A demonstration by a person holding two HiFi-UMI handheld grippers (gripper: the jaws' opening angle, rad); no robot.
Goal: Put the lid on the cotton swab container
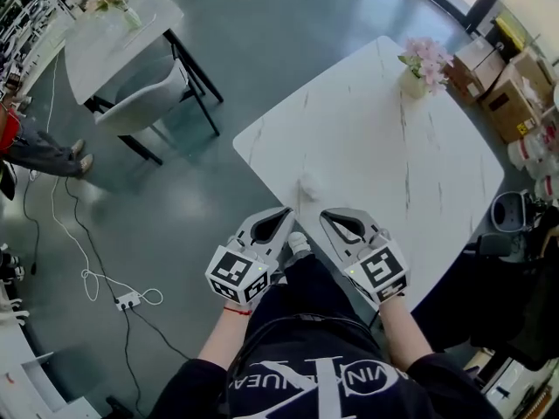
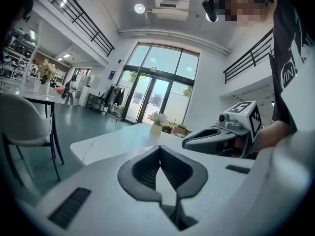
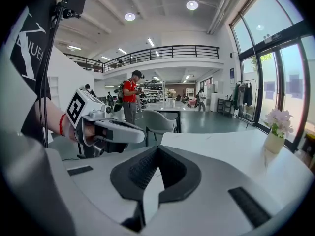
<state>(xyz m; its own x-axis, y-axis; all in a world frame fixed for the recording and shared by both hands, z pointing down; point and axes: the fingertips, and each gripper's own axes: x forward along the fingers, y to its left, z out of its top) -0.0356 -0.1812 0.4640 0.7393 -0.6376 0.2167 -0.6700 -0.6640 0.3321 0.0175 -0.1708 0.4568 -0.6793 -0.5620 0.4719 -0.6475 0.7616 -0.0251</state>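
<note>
At the far left of the head view a second table [image 1: 87, 46] stands with a grey chair [image 1: 144, 103] pushed up to it, and a white cable runs across the floor to a power strip [image 1: 127, 301]. Your left gripper [image 1: 286, 211] sits at the near corner of the white marble table [image 1: 367, 147], its fingers brought together tip to tip with nothing between them. Just ahead of both grippers, and touching neither, the cotton swab container [image 1: 307, 185] lies on the tabletop as a small pale shape, too faint to tell whether its lid is on. Your right gripper [image 1: 327, 216] is level with the left one and just beside it, its fingers likewise together and empty. At the table's far corner stands a vase of pink flowers [image 1: 421, 68], and cardboard boxes [image 1: 502, 85] sit on the floor beyond it.
</note>
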